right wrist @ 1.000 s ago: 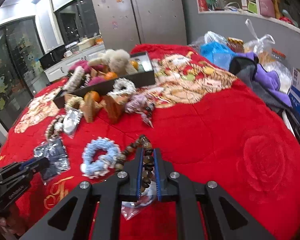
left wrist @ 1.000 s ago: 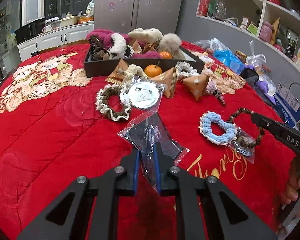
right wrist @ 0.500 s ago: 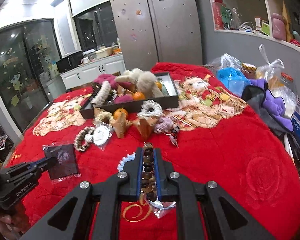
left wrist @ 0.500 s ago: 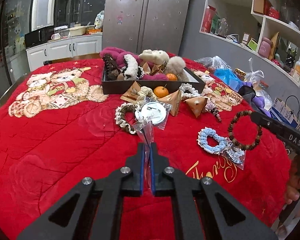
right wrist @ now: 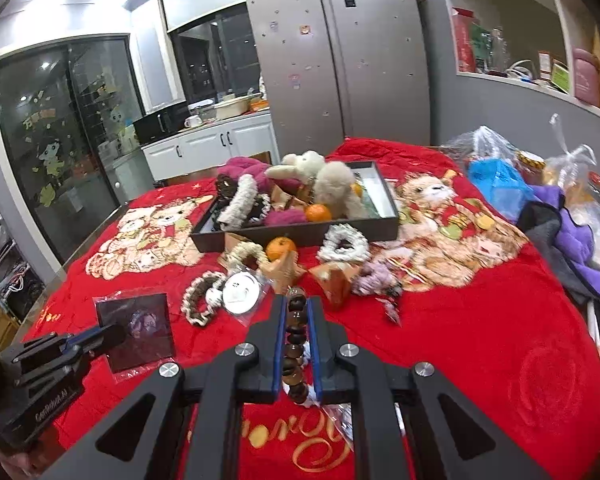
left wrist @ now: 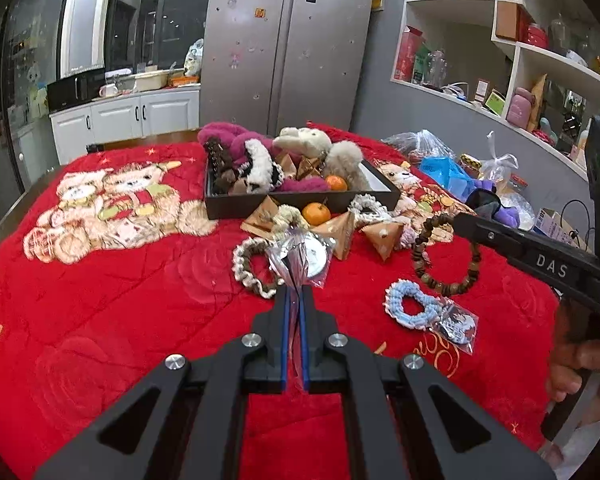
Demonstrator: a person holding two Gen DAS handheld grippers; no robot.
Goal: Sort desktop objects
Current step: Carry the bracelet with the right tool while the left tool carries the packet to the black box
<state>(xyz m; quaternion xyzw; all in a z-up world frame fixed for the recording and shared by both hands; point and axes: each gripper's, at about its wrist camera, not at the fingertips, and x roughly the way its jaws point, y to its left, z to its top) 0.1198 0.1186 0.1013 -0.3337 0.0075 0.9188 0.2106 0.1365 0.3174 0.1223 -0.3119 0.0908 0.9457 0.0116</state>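
My left gripper [left wrist: 295, 296] is shut on a clear plastic packet with a dark card [right wrist: 138, 330], held edge-on above the red cloth; the packet [left wrist: 291, 268] rises from its tips. My right gripper [right wrist: 297, 304] is shut on a brown bead bracelet [right wrist: 296, 344], which hangs as a ring [left wrist: 446, 258] from its tip in the left wrist view. A dark tray [left wrist: 220, 204] at the far middle holds plush toys, scrunchies and an orange. The left gripper [right wrist: 112, 334] shows low left in the right wrist view.
On the red cloth lie a round badge in a bag [left wrist: 312, 256], a beige scrunchie [left wrist: 252, 266], a blue scrunchie [left wrist: 410, 306], an orange [left wrist: 316, 213], brown paper pyramids [left wrist: 382, 234] and a white scrunchie [right wrist: 344, 242]. Bags and a purple cloth [right wrist: 576, 236] crowd the right edge.
Both grippers have risen from the cloth with their loads. The packet has left the cloth and turned edge-on; the bracelet has lifted off the small packet by the blue scrunchie.
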